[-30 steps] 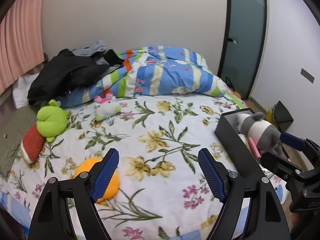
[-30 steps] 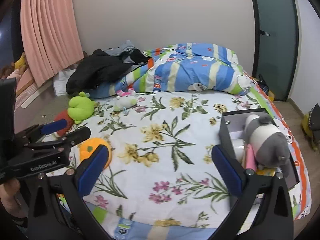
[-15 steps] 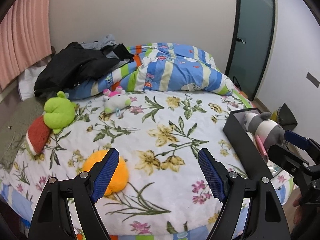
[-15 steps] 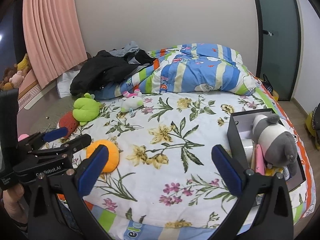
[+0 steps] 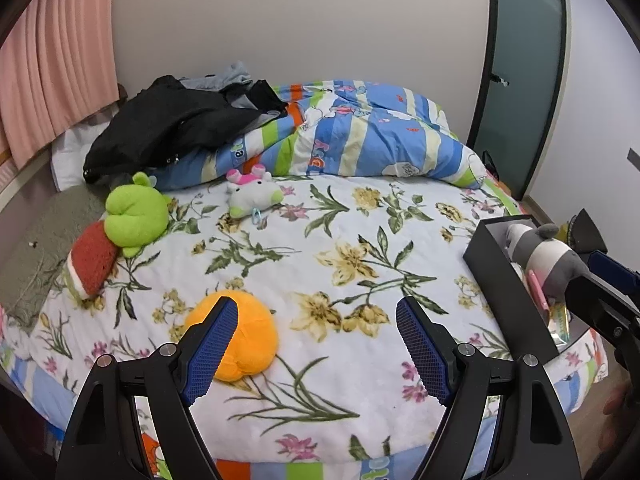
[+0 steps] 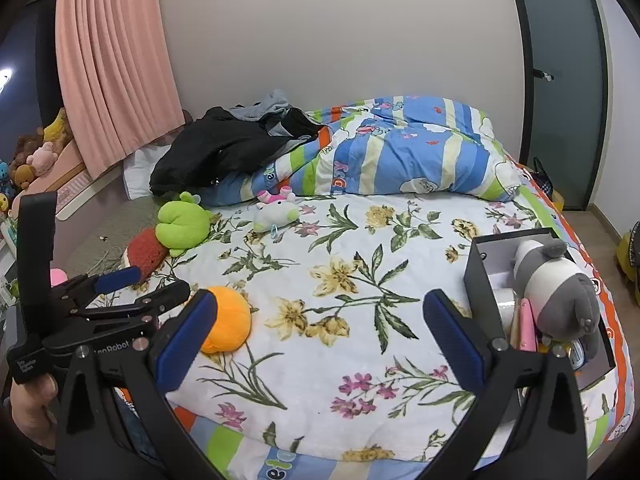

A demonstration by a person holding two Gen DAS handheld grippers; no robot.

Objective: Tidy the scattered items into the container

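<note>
Container: a black box (image 6: 480,280) is seen at the right edge of the bed, open at the top; a grey-and-white plush (image 6: 556,292) is lodged in it, with a pink item beside the plush.
Orange plush (image 5: 244,332): lain on the floral sheet (image 5: 340,240) near the foot of the bed, well apart from the box.
Green plush (image 5: 136,212): placed toward the left side, touching a red plush (image 5: 92,260).
White-and-pink plush (image 5: 252,194): set just in front of the striped quilt (image 5: 360,132).
Left gripper (image 5: 316,344): jaws are held wide apart, nothing between the pads; the orange plush is partly covered by the left finger in the left wrist view.
Right gripper (image 6: 320,332): jaws are spread wide, nothing gripped, box just right of the right finger.
Background: black clothing (image 6: 224,148) is piled on the quilt.
</note>
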